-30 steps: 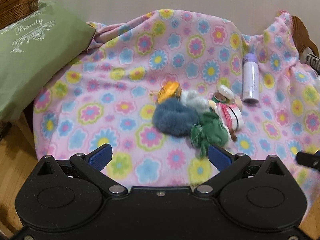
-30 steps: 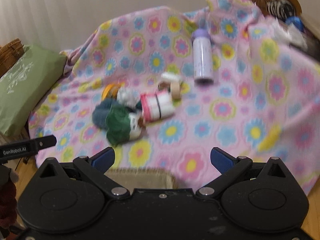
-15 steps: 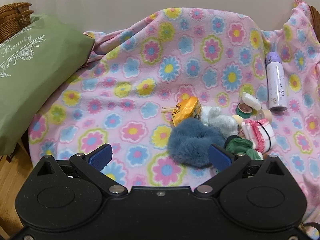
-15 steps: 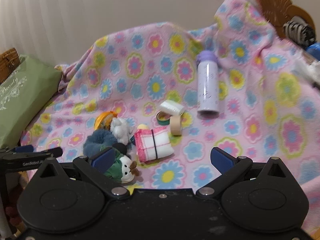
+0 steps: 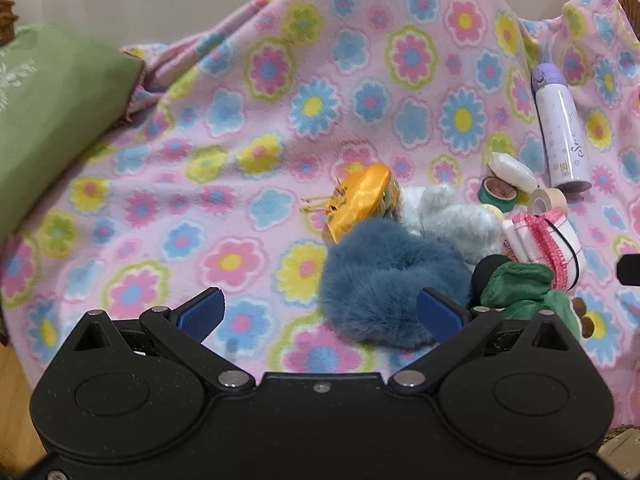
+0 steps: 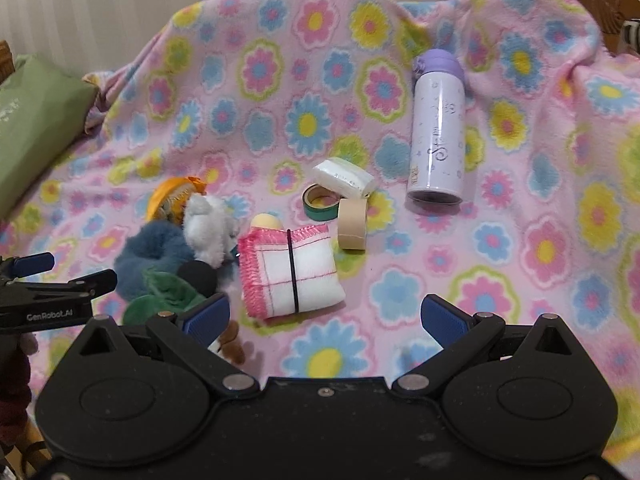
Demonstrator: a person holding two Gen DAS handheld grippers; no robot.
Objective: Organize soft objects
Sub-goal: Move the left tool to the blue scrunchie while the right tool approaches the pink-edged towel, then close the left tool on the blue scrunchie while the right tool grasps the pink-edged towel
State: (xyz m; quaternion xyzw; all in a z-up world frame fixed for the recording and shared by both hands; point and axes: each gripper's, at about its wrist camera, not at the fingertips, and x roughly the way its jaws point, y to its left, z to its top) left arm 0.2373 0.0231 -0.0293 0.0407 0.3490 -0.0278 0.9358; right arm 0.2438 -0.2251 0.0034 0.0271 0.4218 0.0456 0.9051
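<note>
The blue fluffy scrunchie (image 5: 384, 284) lay nearest, its right edge against the right pad of the left gripper (image 5: 320, 314), whose fingers were spread wide and empty. The right gripper (image 6: 324, 316) (equally wide, empty) hovered near the folded cloth (image 6: 294, 276). Best to centre the scrunchie before closing; farther right lay the bottle (image 5: 560, 128).

Soft, even indoor light, bright enough; shadows faint. Small glare streak on bottle (image 6: 437, 128). Fisheye bends edges, corners go dark. Slight blur on blanket (image 5: 240, 128) in left view.
</note>
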